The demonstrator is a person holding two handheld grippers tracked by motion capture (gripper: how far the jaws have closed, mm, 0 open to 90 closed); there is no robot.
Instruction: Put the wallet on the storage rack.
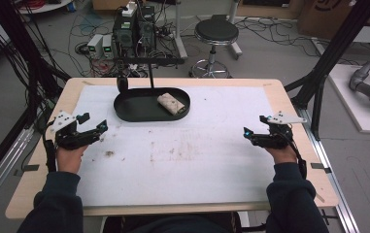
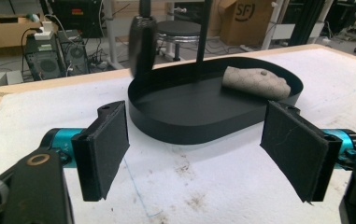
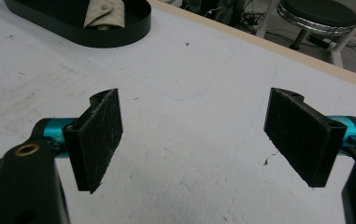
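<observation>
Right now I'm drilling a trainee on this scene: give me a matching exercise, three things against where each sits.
Things:
1. black tray
2. rolled cloth
3. right claw

Places:
A. inside the tray, at its right end
B. open above the white mat, near the table's right edge
C. far middle of the mat

Pairs: 1-C, 2-A, 3-B

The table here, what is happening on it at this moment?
A person holds a hand-held gripper in each hand over the white mat. The left hand-held gripper and the right hand-held gripper are both open and hold nothing. A rolled cloth lies in the black oval tray, untouched.
</observation>
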